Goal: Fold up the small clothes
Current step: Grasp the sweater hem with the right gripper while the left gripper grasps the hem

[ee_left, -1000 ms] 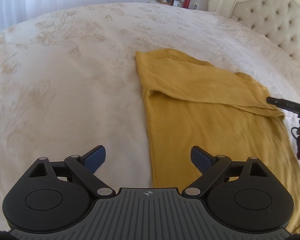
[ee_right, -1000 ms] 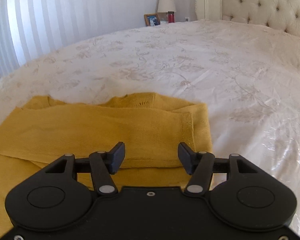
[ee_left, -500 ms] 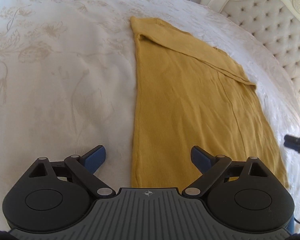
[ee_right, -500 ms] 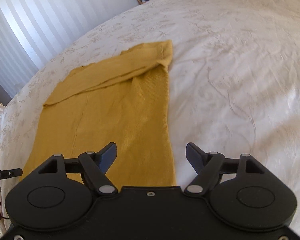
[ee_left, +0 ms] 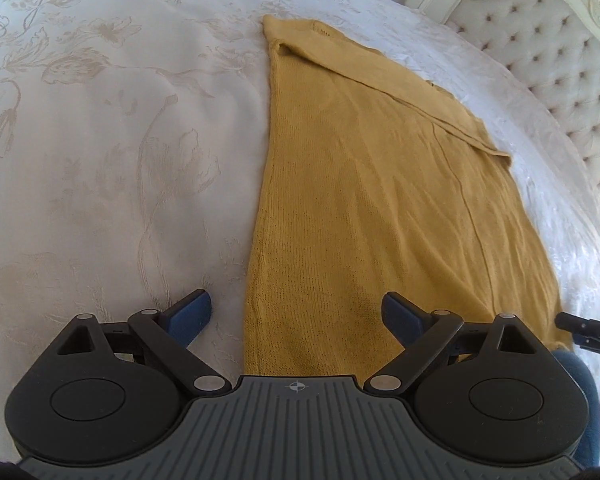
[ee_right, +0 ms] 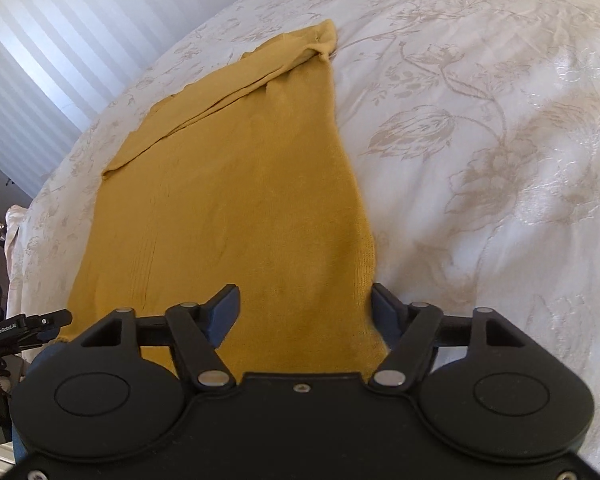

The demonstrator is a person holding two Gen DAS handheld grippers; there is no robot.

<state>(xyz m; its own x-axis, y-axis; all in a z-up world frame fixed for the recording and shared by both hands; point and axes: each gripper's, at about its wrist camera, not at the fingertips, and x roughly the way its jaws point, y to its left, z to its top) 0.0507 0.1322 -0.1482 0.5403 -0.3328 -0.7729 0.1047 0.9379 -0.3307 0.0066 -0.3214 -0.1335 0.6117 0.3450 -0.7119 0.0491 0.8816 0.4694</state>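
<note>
1. The yellow knit garment (ee_left: 364, 208) lies flat on the bed (ee_left: 100, 140), on a cream bedspread with a flower pattern. Its sleeves are already folded across the far end, so it makes a long, narrow shape that runs away from both cameras toward the headboard (ee_left: 548, 52).

2. The left claw (ee_left: 296, 316) is wide open and holds nothing. It hovers over the near left corner of the garment: one finger is above the bedspread, the other above the cloth, and the left edge runs between them.

3. The right claw (ee_right: 304, 312) is about half open and its jaws are closing. The near right corner of the garment is between them, but I judge that the pads do not press on the cloth yet.

4. The garment looks light, soft and limp. It probably has no stiffness, so it will sag and hang from any point where it is lifted.

5. The knit seems loose and a little stretchy. A pull on one corner only may deform the hem or drag the whole piece over the smooth bedspread.

6. The best places to hold are the two near corners of the hem, one for each claw, pinching both layers together.

7. I think both corners should rise together, so that the folded sleeves stay in place.
</note>
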